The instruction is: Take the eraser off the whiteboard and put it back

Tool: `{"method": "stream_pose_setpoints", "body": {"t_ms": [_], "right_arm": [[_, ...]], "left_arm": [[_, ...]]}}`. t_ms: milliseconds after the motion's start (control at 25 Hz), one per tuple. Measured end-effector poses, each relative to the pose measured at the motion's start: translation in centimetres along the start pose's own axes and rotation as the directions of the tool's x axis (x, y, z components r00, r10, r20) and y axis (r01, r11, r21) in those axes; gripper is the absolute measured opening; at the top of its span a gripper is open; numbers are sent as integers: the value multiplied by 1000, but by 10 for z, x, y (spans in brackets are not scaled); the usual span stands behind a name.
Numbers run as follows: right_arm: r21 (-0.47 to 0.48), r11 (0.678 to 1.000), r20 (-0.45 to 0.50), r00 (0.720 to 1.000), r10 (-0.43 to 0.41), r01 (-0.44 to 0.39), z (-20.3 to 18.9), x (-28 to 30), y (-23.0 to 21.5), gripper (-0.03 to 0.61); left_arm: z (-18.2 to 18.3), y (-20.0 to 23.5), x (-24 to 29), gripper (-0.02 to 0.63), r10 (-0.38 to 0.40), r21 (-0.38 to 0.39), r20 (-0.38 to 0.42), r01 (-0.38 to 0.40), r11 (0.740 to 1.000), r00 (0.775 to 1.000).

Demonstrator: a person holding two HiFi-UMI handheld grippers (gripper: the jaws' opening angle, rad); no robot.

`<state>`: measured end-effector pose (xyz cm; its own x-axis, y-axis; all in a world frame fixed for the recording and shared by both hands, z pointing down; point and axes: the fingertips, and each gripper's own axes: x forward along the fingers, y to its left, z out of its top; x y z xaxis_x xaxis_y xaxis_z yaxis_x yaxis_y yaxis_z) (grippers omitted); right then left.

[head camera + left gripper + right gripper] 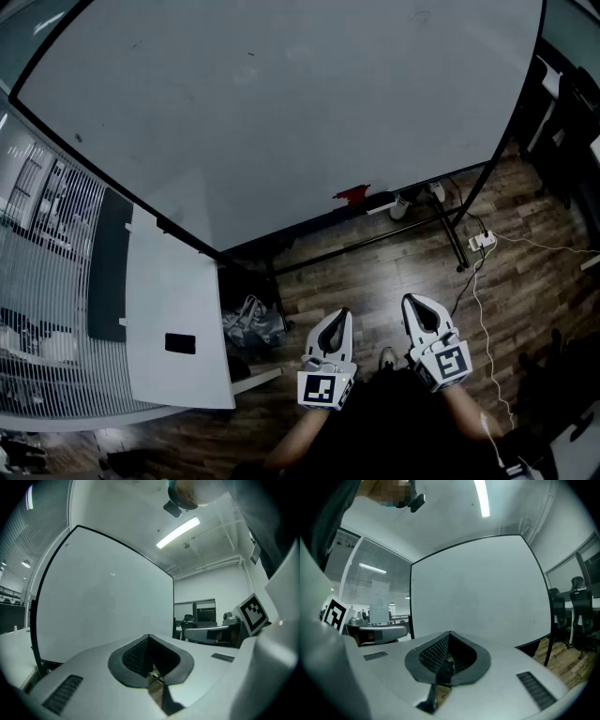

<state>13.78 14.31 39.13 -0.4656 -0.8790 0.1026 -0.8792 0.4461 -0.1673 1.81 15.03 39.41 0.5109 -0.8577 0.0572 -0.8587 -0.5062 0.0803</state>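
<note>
Eraser (pixel 352 194): red, sat at the lower edge of the whiteboard (pixel 281 103), right of centre, far from both grippers.

Whiteboard: large, blank, black-framed, on a wheeled stand over the wood floor (pixel 375 272).

Left gripper (pixel 339 319): jaws together, nothing between them, held near the person and well apart from the board.

Right gripper (pixel 422 307): jaws together, empty, just right of the left gripper.

White desk (pixel 178 300): stood to the left.

Power strip (pixel 481 241): lay on the floor to the right, cable attached.
</note>
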Motion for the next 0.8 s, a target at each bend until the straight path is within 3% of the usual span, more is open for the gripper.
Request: {"method": "stream_pose_setpoints", "body": {"t_ms": [800], "right_arm": [[14,999,37,998,44,-45,3,-13,-7,14]], "left_arm": [[-5,-16,-1,8,24,12,-16,-23,1000,1000]]}}
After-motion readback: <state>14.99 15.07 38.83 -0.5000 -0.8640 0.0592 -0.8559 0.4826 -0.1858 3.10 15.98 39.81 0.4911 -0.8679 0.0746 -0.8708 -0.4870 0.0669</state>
